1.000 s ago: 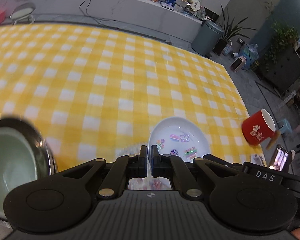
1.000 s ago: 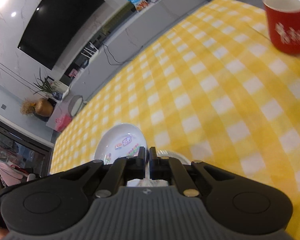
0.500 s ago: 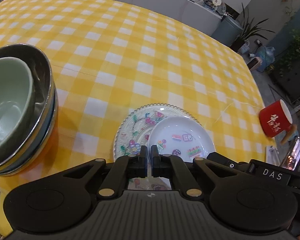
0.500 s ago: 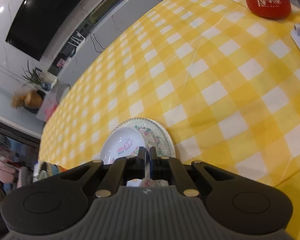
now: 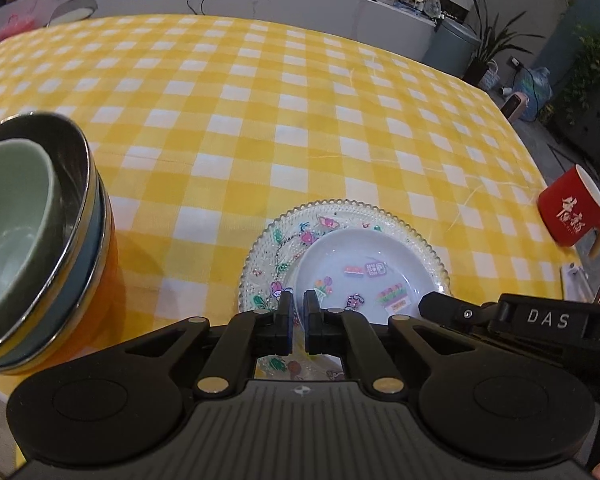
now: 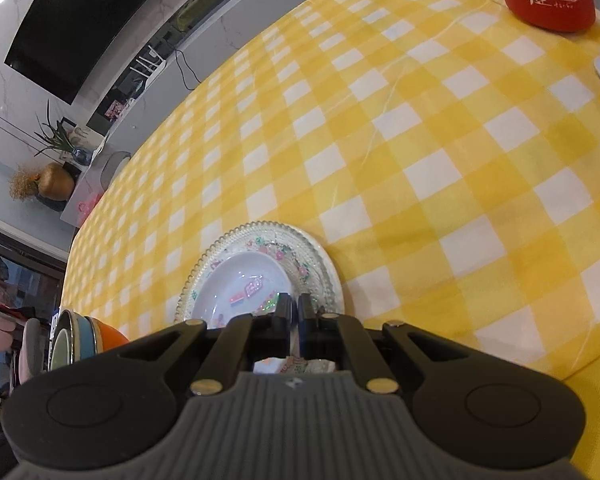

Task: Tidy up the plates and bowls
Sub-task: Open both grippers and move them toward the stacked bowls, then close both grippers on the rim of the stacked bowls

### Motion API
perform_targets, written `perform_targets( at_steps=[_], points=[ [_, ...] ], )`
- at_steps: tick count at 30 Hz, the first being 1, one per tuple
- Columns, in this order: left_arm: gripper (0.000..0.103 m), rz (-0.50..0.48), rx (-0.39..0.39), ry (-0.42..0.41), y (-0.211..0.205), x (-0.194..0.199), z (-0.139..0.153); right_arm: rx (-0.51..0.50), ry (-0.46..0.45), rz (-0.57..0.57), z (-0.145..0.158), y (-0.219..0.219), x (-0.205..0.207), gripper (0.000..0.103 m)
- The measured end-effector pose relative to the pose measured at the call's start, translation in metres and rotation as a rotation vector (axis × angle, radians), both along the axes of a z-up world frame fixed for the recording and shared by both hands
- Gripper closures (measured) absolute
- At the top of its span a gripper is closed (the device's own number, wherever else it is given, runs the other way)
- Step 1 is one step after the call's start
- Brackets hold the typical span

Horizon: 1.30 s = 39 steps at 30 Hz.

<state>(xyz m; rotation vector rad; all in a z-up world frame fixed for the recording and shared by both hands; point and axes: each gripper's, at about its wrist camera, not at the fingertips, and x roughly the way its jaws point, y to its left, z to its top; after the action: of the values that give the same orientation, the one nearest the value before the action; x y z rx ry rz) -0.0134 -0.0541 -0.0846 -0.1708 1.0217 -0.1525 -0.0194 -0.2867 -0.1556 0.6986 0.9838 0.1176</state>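
1. The white plate (image 5: 352, 268) is seen resting inside the larger patterned plate (image 5: 284, 240), offset toward the 4 o'clock side of it, on the yellow checked tablecloth (image 5: 260, 120).
2. The left gripper (image 5: 298, 312) is clenched on the near rim of the plates; which rim is pinched is hard to tell, probably the white one, since the contact is hidden by the fingers.
3. The right gripper (image 6: 294, 316) is likewise closed over the near edge of the plate pair, with the white plate at its 11 o'clock.
4. Key relation: the plates lie dead ahead at 12 o'clock of both grippers, touching the fingertips; neither hand is judged clearly nearer.
5. The stacked bowls (image 5: 28, 240) are placed at 9 o'clock of the left gripper, apart from the plates.
6. A red mug (image 5: 572, 216) is noted at 2 o'clock, near the table edge.
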Motion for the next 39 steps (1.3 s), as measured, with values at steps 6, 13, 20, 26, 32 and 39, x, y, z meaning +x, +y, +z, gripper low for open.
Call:
perform_targets(
  at_steps=[6, 13, 20, 26, 32, 39],
  points=[
    [0.086, -0.023, 0.026, -0.013, -0.002, 0.0, 0.001, -0.036, -0.018, 0.018, 0.004, 0.006, -0.002, 0.099],
    [0.074, -0.013, 0.044, -0.051, -0.001, -0.001, 0.009, -0.16, -0.099, 0.036, 0.023, 0.013, -0.008, 0.082],
    [0.067, -0.048, 0.071, -0.143, -0.005, -0.011, 0.031, -0.279, -0.188, 0.049, 0.038, 0.018, -0.012, 0.076],
    [0.063, -0.073, 0.1, -0.225, 0.006, -0.023, 0.058, -0.266, -0.209, 0.043, 0.046, 0.018, -0.014, 0.067],
    [0.062, -0.085, 0.172, -0.25, 0.023, -0.026, 0.083, -0.292, -0.238, 0.059, 0.061, 0.041, -0.018, 0.049],
    [0.045, -0.074, 0.239, -0.277, 0.058, -0.027, 0.106, -0.242, -0.254, 0.139, 0.079, 0.083, -0.017, 0.039]
  ],
)
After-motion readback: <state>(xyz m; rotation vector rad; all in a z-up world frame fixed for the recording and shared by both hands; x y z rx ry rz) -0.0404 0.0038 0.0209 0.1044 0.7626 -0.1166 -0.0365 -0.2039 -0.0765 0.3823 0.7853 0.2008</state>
